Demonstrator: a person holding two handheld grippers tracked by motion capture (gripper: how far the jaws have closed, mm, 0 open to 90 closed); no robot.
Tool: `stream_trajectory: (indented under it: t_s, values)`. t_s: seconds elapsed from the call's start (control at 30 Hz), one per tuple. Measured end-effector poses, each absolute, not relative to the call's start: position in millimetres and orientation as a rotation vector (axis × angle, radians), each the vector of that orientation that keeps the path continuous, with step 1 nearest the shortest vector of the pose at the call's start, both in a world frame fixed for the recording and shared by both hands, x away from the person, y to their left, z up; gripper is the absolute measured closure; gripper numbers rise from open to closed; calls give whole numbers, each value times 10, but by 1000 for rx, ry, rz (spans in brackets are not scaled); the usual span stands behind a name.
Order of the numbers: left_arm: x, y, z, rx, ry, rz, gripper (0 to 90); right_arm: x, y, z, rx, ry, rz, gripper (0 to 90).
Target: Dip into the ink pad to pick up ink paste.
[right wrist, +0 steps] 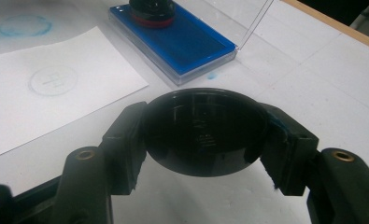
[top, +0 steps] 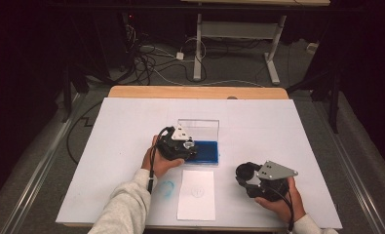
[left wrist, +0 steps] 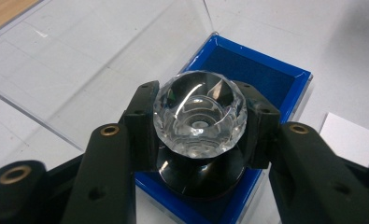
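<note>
The left gripper clamps a clear faceted stamp, its black base pressed on the blue ink pad in an open clear case. The right gripper grips a round black cap above the white table, near a stamped paper sheet

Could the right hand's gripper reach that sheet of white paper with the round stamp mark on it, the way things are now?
Probably yes. The white paper lies flat on the table just left of the right gripper, with nothing between them. But its jaws are shut on a black round cap, so it would have to put that down to pick the paper up.
</note>
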State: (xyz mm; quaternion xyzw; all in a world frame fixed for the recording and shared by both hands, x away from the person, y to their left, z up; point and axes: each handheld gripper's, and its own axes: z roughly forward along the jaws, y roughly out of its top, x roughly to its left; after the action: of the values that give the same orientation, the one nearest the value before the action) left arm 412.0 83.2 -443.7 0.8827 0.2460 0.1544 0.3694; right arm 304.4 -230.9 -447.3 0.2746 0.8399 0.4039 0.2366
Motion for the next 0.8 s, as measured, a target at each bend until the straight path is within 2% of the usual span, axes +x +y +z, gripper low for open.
stream_trajectory:
  t_s: [0.1, 0.23, 0.37, 0.63, 0.73, 0.8]
  values:
    - [4089, 809, -4427, 2285, 619, 428, 544, 3045, -2309, -4474, 753, 2304, 1109, 381]
    - [4148, 857, -4453, 2249, 631, 383, 543, 3046, -2297, -4479, 747, 2310, 1104, 381]
    - [4116, 814, -4442, 2274, 627, 419, 543, 3042, -2299, -4476, 748, 2307, 1107, 381]
    - [4152, 843, -4441, 2275, 631, 388, 543, 3043, -2294, -4472, 751, 2306, 1111, 381]
    - [4117, 787, -4416, 2318, 623, 433, 543, 3039, -2294, -4469, 749, 2305, 1113, 380]
    - [4122, 806, -4416, 2314, 627, 418, 543, 3039, -2299, -4466, 752, 2302, 1115, 381]
